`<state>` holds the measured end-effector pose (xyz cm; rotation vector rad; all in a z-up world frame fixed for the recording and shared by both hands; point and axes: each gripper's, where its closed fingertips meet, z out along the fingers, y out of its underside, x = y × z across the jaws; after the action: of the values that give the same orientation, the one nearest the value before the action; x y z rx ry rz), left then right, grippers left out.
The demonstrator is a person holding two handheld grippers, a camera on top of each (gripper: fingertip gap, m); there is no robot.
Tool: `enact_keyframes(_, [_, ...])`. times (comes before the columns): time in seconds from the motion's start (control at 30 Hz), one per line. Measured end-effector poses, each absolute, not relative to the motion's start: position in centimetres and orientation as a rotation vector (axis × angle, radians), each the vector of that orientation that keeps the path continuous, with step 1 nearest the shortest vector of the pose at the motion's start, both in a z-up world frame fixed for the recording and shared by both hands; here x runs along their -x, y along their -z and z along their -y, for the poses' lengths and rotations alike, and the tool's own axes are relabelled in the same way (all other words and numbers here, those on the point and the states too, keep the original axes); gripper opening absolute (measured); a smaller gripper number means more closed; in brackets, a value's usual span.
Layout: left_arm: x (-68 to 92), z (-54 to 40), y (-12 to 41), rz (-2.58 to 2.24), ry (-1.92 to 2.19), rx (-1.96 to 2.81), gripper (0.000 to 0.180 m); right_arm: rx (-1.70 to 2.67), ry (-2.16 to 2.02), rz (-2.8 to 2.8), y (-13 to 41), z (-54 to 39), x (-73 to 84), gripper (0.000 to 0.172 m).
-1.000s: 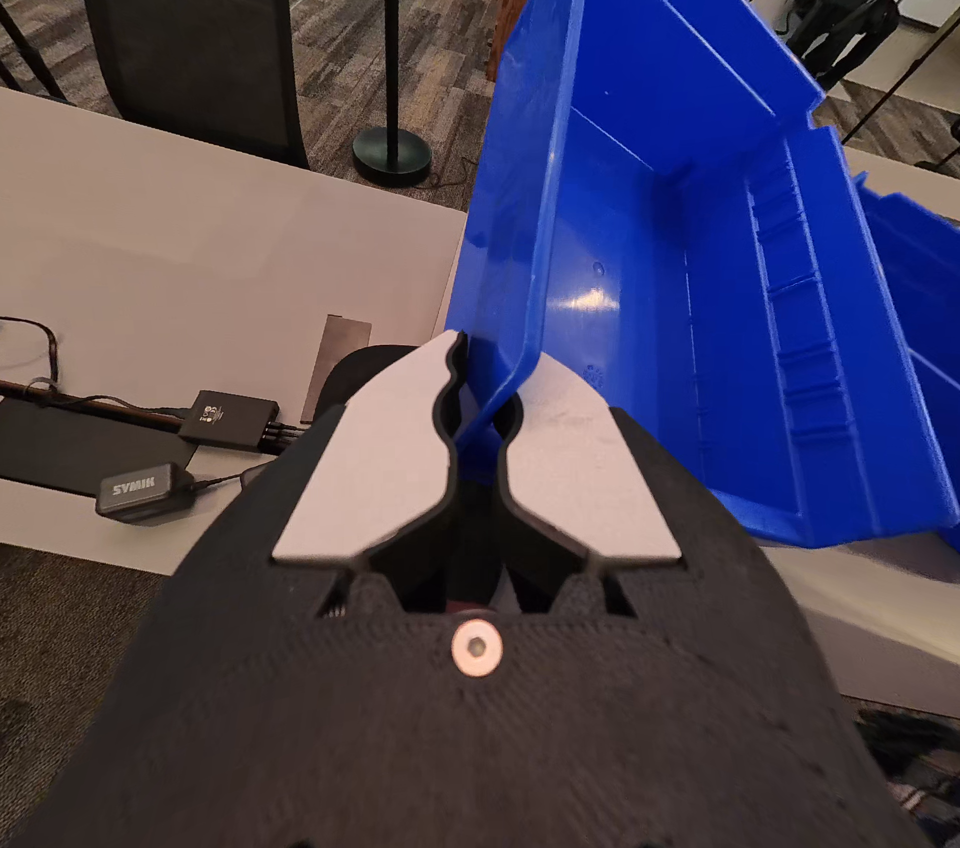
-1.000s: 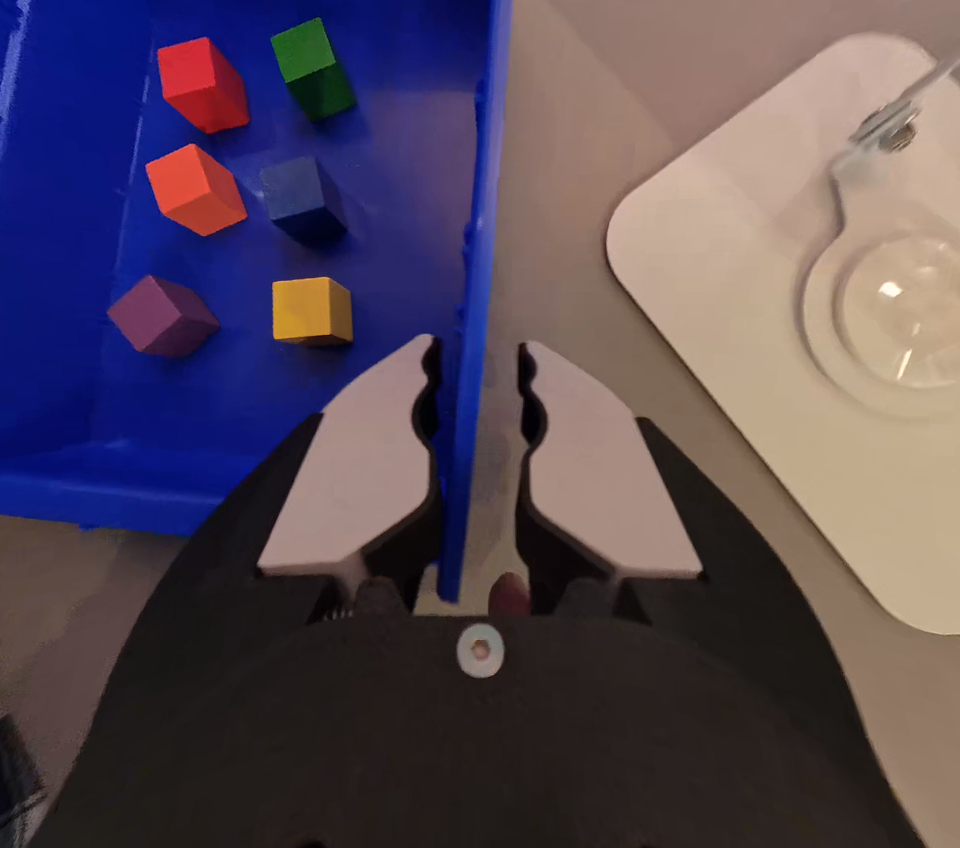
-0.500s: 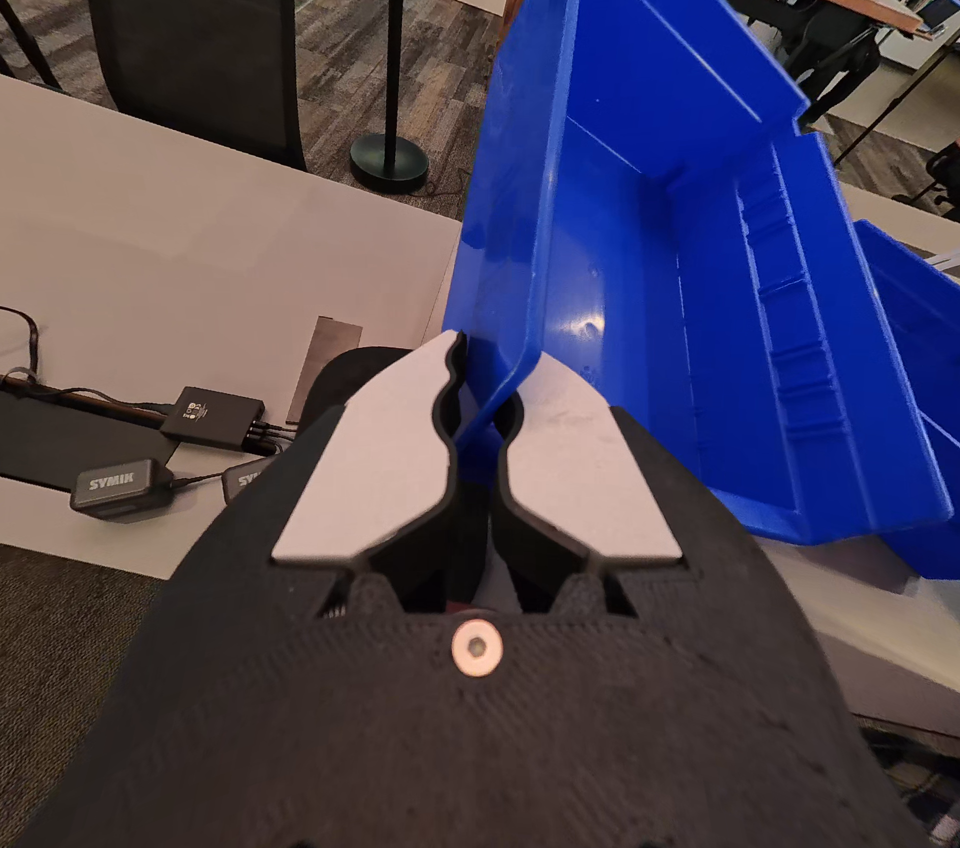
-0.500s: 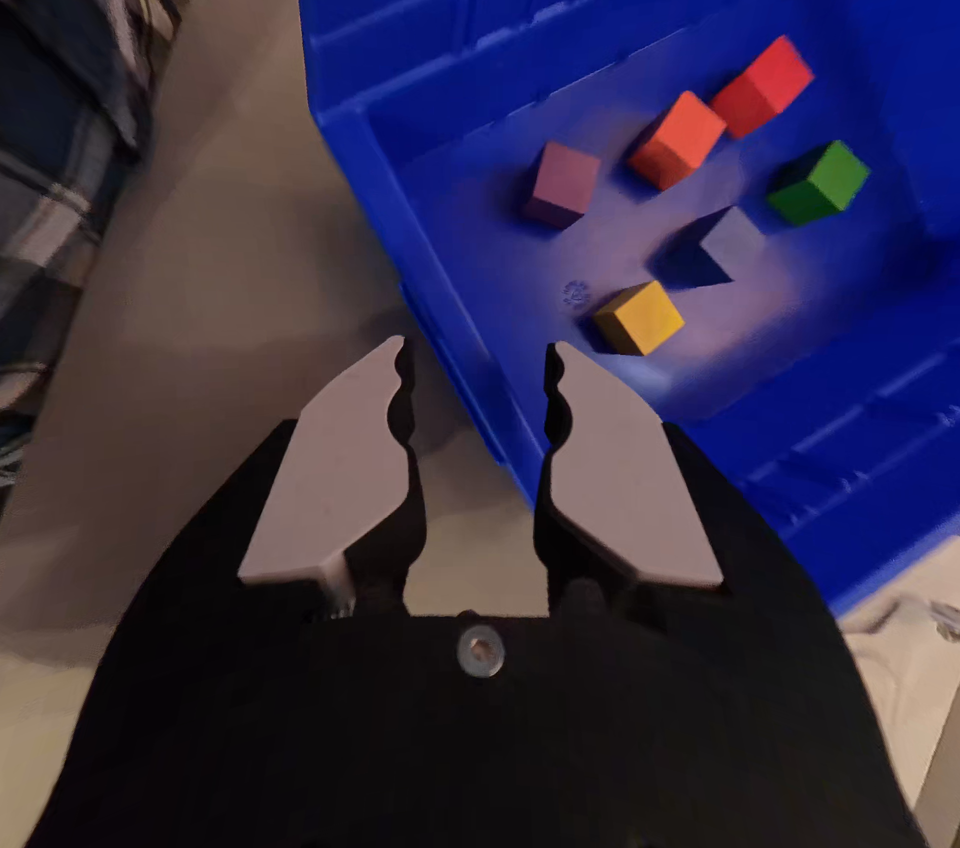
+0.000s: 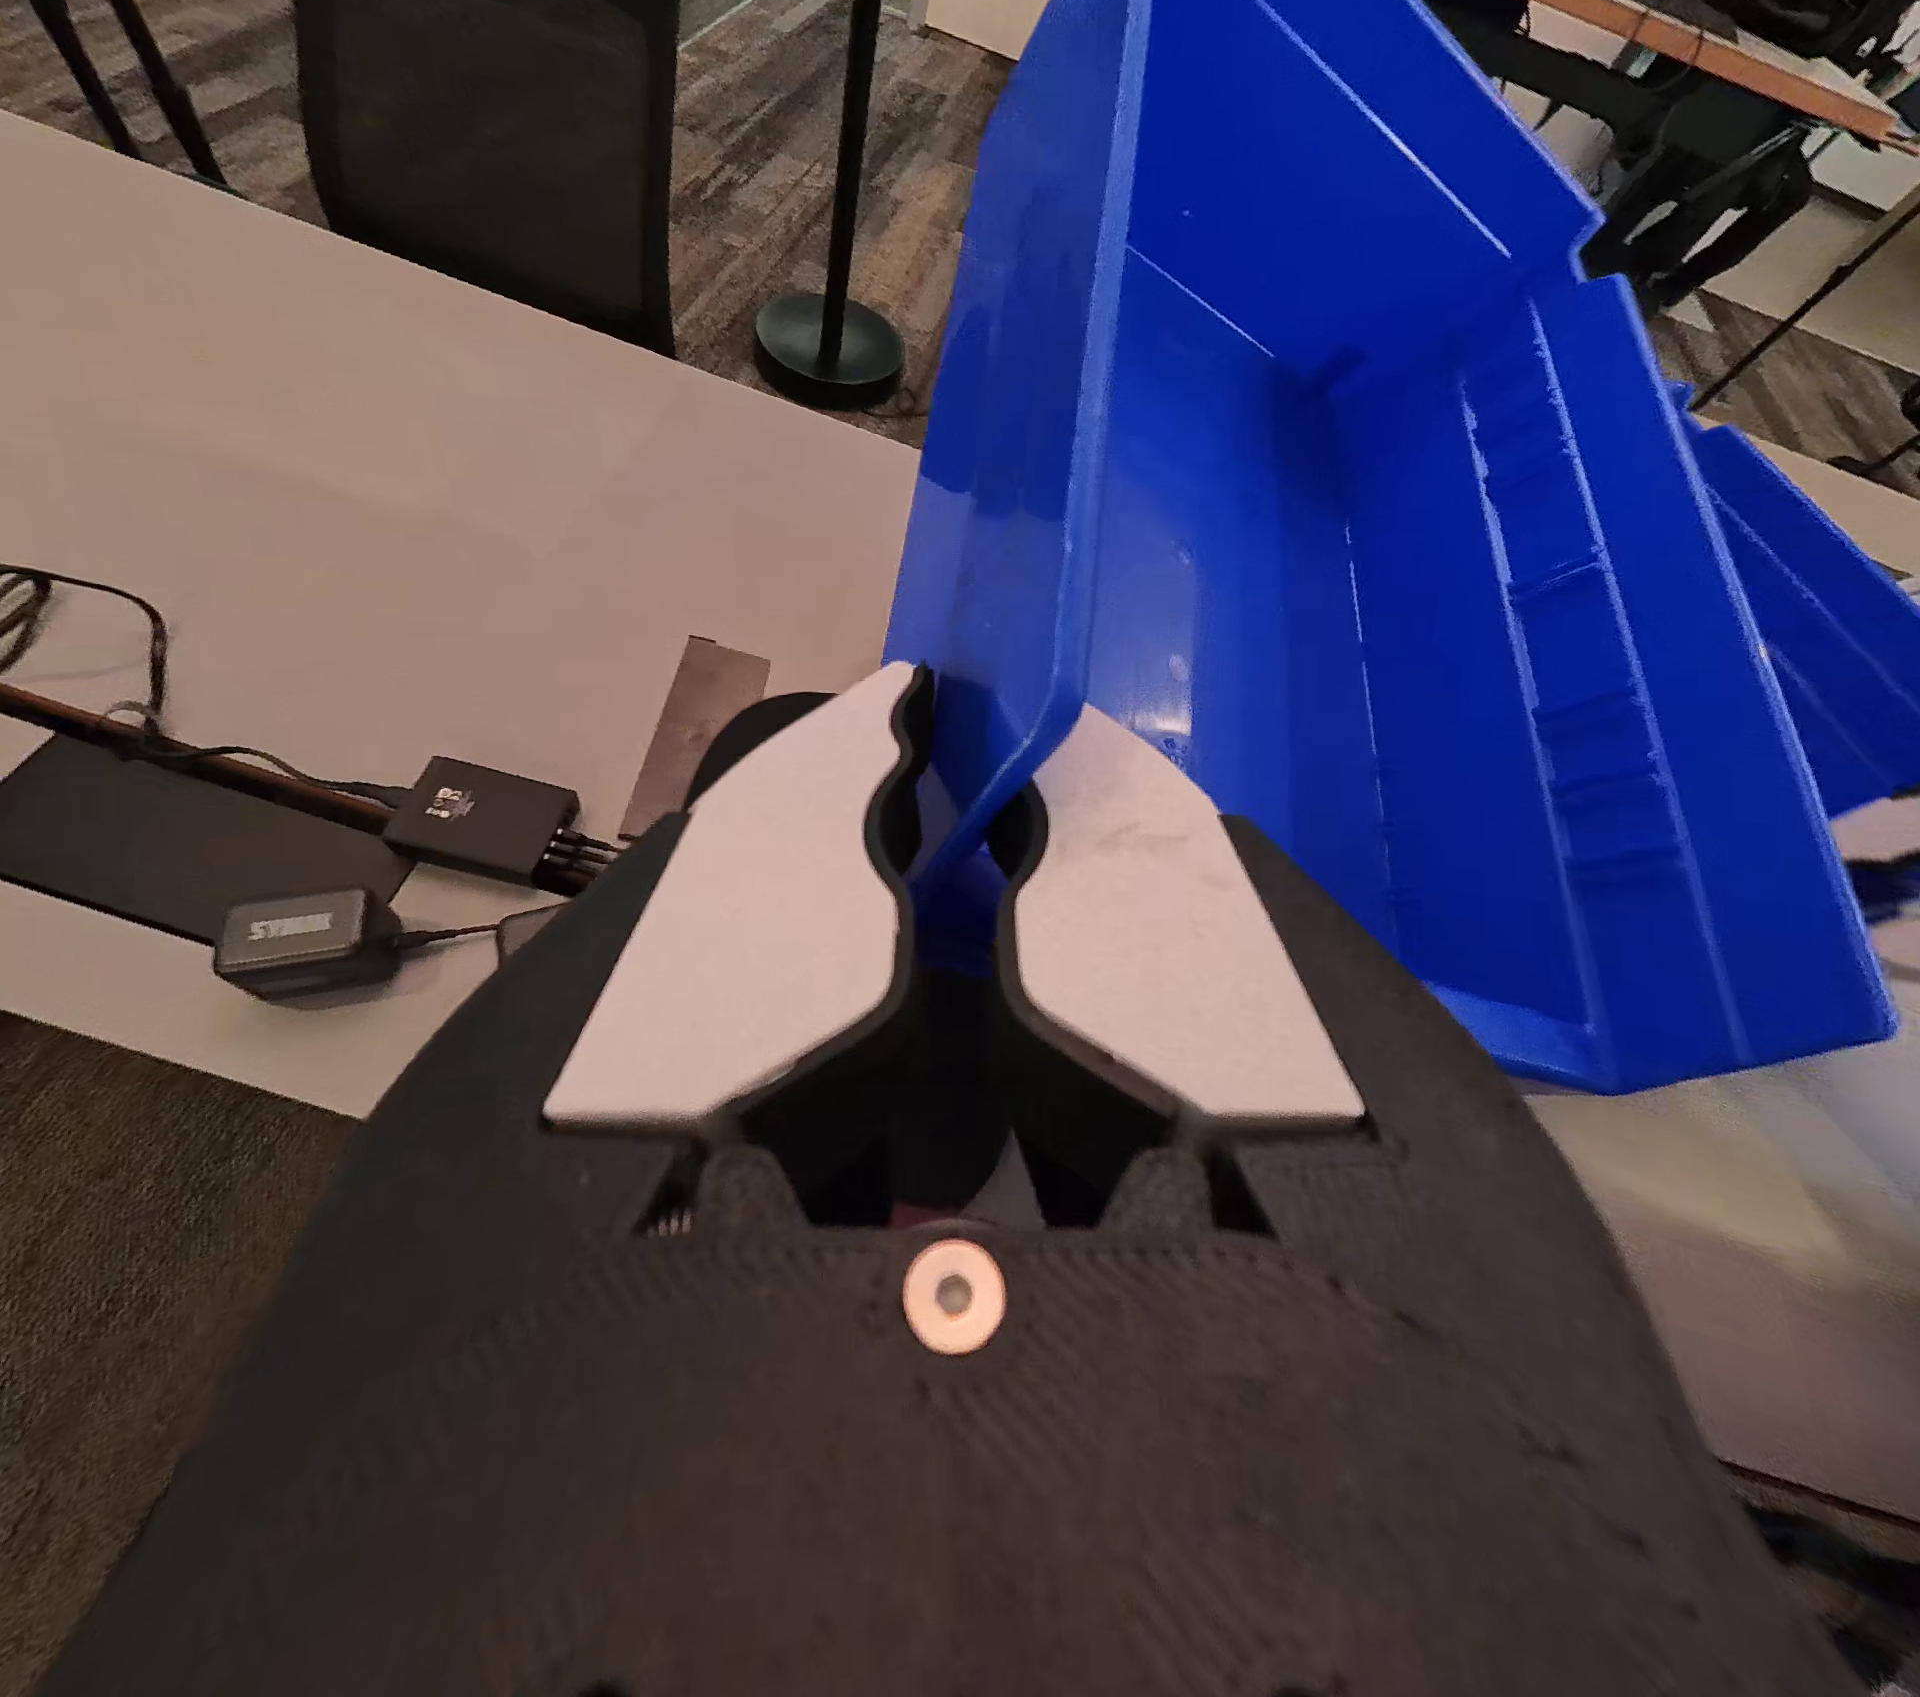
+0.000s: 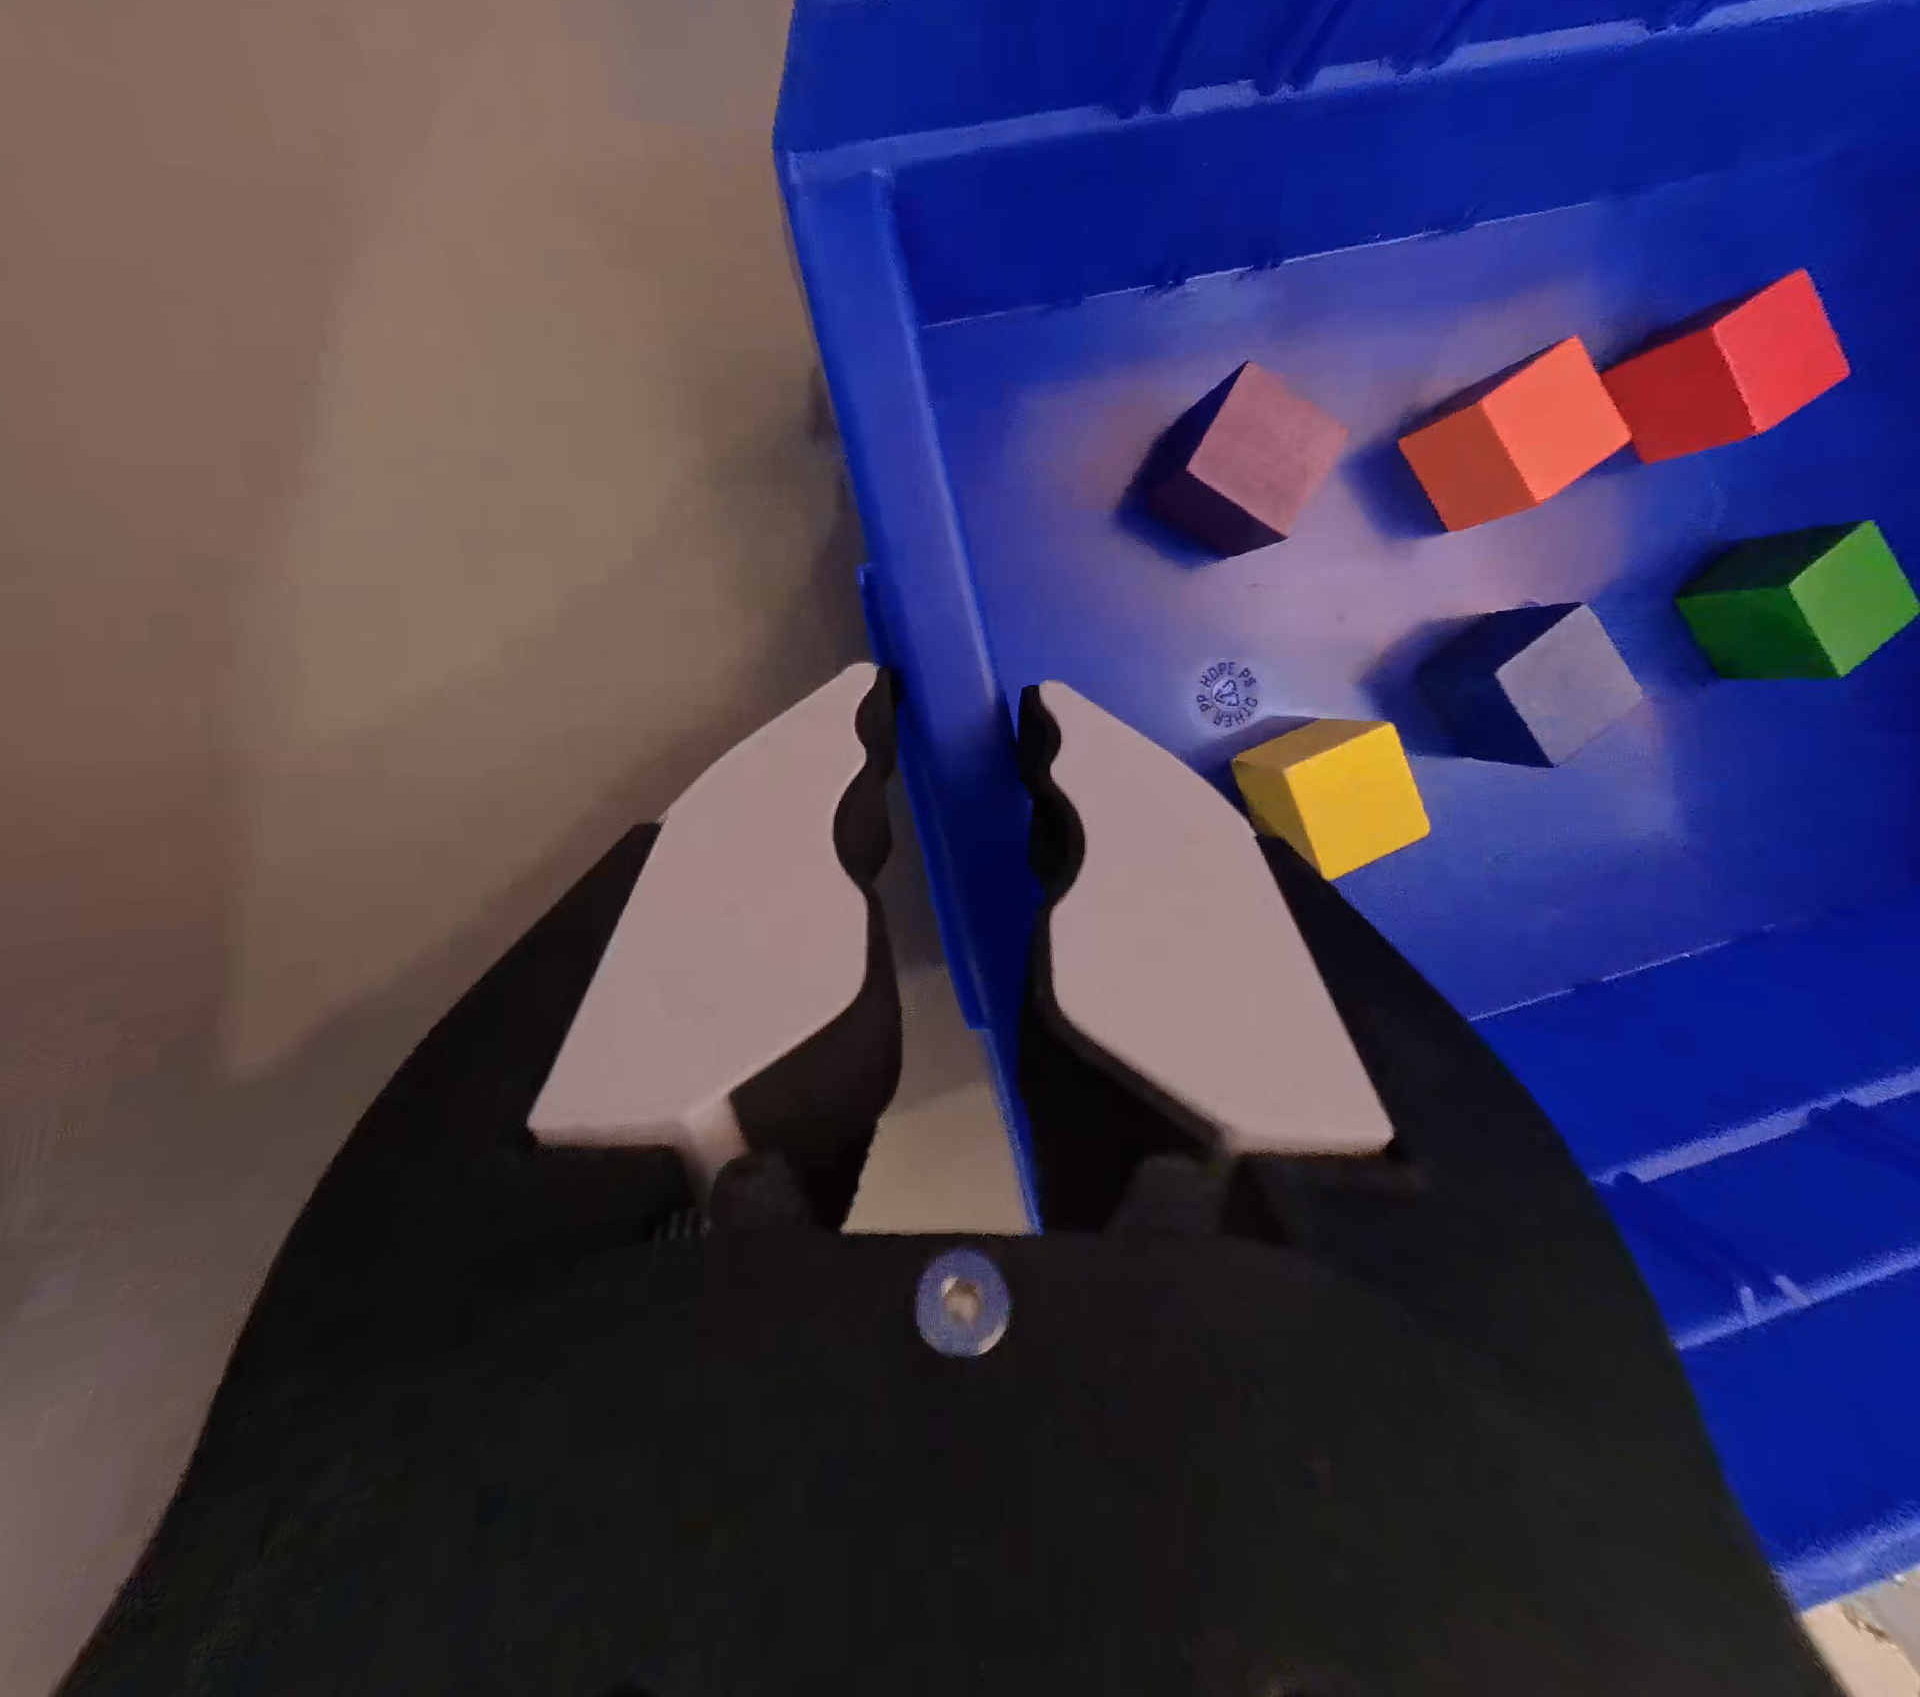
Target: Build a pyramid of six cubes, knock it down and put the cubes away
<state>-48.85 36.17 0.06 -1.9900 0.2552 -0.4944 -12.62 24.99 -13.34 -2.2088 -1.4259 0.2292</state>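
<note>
All six cubes [image 6: 1330, 790] lie loose in my blue bin [image 6: 1662, 1076], so no pyramid is built. My right gripper [image 6: 951, 702] clamps that bin's wall; my left gripper [image 5: 982, 712] pinches an empty bin's rim [image 5: 1049, 754].

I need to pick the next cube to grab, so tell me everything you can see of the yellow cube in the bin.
The yellow cube is a small solid block with a matte, painted look, sharp edges and plain faces. It lies flat on the floor of the blue bin, apart from the other five cubes and nearest the wall that the right gripper straddles. Its lower corner is hidden behind that gripper's inner finger; whether they touch is unclear.
</note>
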Motion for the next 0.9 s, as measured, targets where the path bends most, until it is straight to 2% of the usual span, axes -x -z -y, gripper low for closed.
enact_keyframes(0.43, [49.5, -35.9, -1.3, -0.233, 0.498, 1.972, 0.009, 2.438, -0.117, 0.958, 13.4, -42.7, 14.2, 0.023])
enact_keyframes(0.47, [49.2, -35.8, -1.3, -0.242, 0.506, 1.97, 0.009, 2.43, -0.104, 0.955, 13.1, -43.0, 14.2, 0.031])
enact_keyframes(0.5, [48.9, -35.8, -1.4, -0.253, 0.515, 1.968, 0.009, 2.389, -0.091, 0.948, 12.3, -43.2, 14.3, 0.051])
enact_keyframes(0.6, [47.9, -35.6, -2.2, -0.31, 0.534, 1.94, 0.009, 2.252, -0.153, 0.927, 8.3, -41.0, 14.9, 0.058])
enact_keyframes(0.77, [43.5, -35.3, -4.8, -0.489, 0.622, 1.85, 0.009, 2.0, -0.499, 0.785, 1.9, -33.2, 13.3, 0.048])
enact_keyframes(0.9, [36.3, -34.5, -6.2, -0.719, 0.765, 1.759, 0.009, 1.898, -0.61, 0.603, 0.4, -26.6, 7.6, 0.044])
